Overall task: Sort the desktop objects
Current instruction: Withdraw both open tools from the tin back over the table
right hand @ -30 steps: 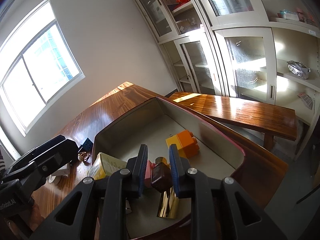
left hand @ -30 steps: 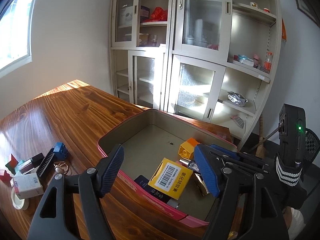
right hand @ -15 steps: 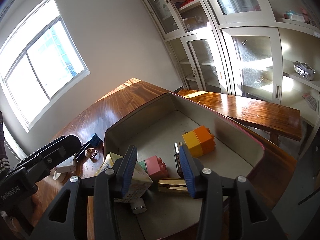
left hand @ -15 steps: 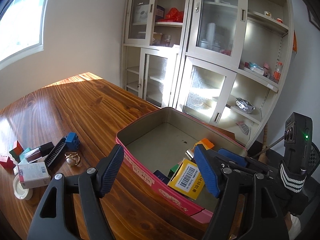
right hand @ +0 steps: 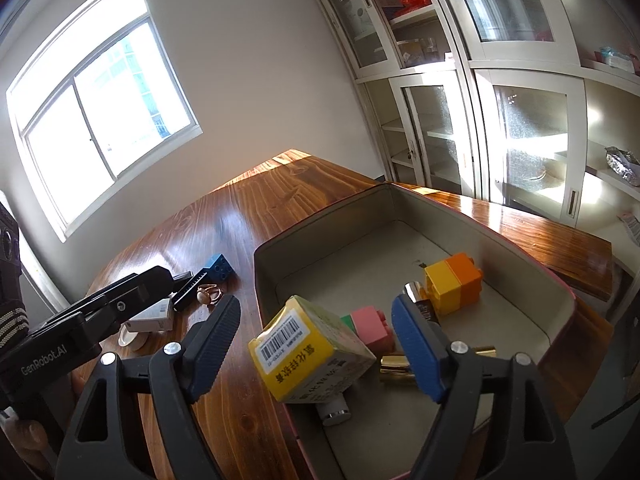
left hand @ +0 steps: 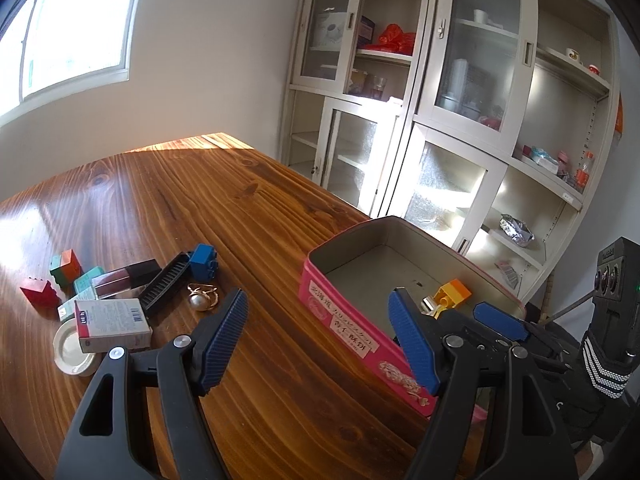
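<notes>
The right gripper (right hand: 316,344) hangs over the pink rectangular metal tin (right hand: 520,264), fingers spreading, nothing clamped; the yellow barcoded carton (right hand: 304,354) lies inside between them. The left gripper (left hand: 320,340) gapes empty above the wooden tabletop (left hand: 224,208).

I am working in what looks like an office or storeroom. Before me stretches a long varnished wooden table (left hand: 240,208), lit by sun from a large sliding window (right hand: 100,108) in a plain white wall (left hand: 216,52). Along the far side stands a tall cream metal cabinet (left hand: 448,120) with glass doors, its shelves holding boxes, a red plastic bag (left hand: 394,36), cups, bottles and a crumpled foil packet (left hand: 516,230). The furnishing is plain and institutional rather than homely.
</notes>
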Demonstrator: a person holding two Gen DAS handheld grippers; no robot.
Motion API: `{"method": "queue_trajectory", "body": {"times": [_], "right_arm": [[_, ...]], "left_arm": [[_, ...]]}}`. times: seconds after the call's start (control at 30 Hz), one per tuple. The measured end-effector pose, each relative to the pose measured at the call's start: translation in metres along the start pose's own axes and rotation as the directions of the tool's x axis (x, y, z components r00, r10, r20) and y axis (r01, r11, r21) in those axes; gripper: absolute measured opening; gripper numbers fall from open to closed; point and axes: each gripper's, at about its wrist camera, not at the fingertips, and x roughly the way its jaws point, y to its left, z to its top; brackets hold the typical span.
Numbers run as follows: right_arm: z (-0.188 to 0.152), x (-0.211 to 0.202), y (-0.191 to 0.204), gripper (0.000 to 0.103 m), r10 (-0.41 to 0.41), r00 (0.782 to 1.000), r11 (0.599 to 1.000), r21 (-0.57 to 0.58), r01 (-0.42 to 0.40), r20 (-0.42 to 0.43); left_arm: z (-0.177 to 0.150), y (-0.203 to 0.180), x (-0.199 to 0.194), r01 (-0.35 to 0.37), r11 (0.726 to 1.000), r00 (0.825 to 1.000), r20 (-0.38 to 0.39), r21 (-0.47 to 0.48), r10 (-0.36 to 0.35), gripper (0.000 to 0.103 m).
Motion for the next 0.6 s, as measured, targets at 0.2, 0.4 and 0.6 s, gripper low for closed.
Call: {"method": "queue_trajectory", "body": {"times": [0.2,0.4,0.6], "right_arm": [[-0.003,0.007,0.014,0.085,0.025,0.999,1.000,-0.011,-0.025,-0.028],[-0.004,0.010,0.032,0.096,0.032,0.999,0.999,-0.040,-0.033,-0.026],[-0.001,0.007,0.052,0.099,0.024,0.999,0.995,-0.097,-0.022,0.021]], "left_arm": [[-0.005,0.028,-0.008,-0.046,0.997,0.999,0.000,-0.057,0.046,0.076],[-0.010,0.061,-0.016,-0.116,0.987,0.993,-0.002,-0.107,0.117,0.076],[-0.016,0.092,-0.025,-0.169,0.974,0.985,-0.003,-0.152,0.171,0.076]]}}
